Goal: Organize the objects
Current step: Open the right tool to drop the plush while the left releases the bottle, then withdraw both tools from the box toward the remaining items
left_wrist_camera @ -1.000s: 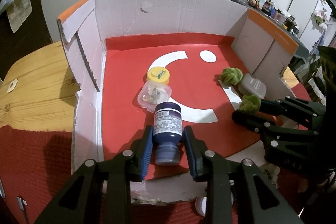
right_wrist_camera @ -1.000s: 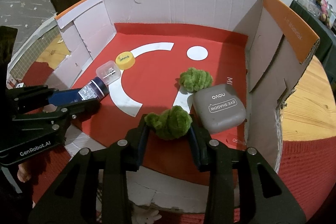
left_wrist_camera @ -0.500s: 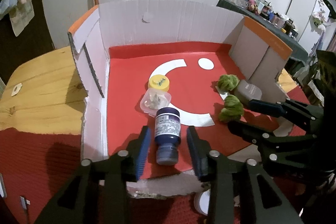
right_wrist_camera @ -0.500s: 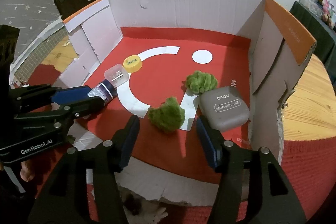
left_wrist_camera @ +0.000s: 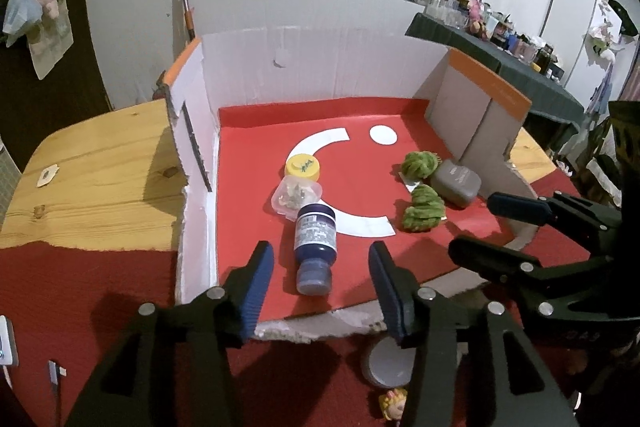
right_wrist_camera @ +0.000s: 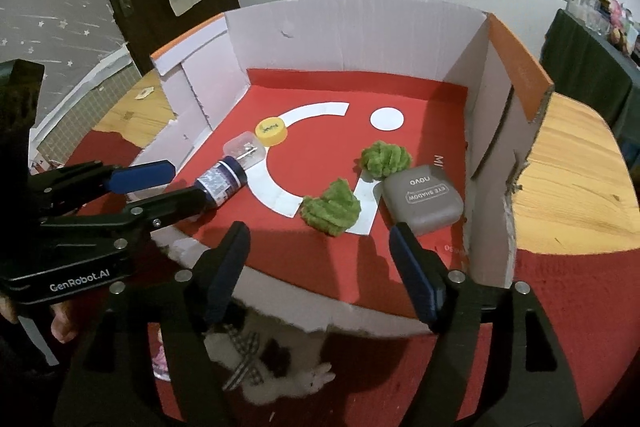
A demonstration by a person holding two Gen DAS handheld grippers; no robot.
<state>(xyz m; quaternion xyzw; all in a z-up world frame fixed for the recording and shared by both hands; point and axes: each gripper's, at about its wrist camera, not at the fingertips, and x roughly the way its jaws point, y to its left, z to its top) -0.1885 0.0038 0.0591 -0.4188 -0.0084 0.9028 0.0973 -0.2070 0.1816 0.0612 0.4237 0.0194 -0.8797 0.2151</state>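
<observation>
Presently, your stock sits inside the cardboard box (left_wrist_camera: 320,67) on the desk (left_wrist_camera: 92,163), on its red floor.

Item: dark blue bottle (left_wrist_camera: 315,235) (right_wrist_camera: 221,182). It lies on its side, cap toward you, base touching the clear plastic tub (left_wrist_camera: 295,194). Likely rigid, smooth and prone to rolling; take it across the labelled body, not the narrower cap.

Item: yellow lid (left_wrist_camera: 302,167), at 12 o'clock from the tub and touching it. Flat, light, hard to pinch from above.

Items: two green fuzzy balls, near one (right_wrist_camera: 331,202) and far one (right_wrist_camera: 386,159). Soft and light by the look; they should squash under a firm pinch, so close gently around the middle.

Item: grey eye-shadow case (right_wrist_camera: 424,197), at 3 o'clock from the near ball, close by the far one. Looks a hard shell with rounded, slippery corners; grip across the flat sides.

Your left hand-held gripper (left_wrist_camera: 322,275) stands wide apart, fingers straddling the bottle's cap end without touching it, holding nothing.

Your right hand-held gripper (right_wrist_camera: 320,269) is likewise spread wide and empty, at the box's torn front edge, the near ball just beyond at 12 o'clock.
</observation>
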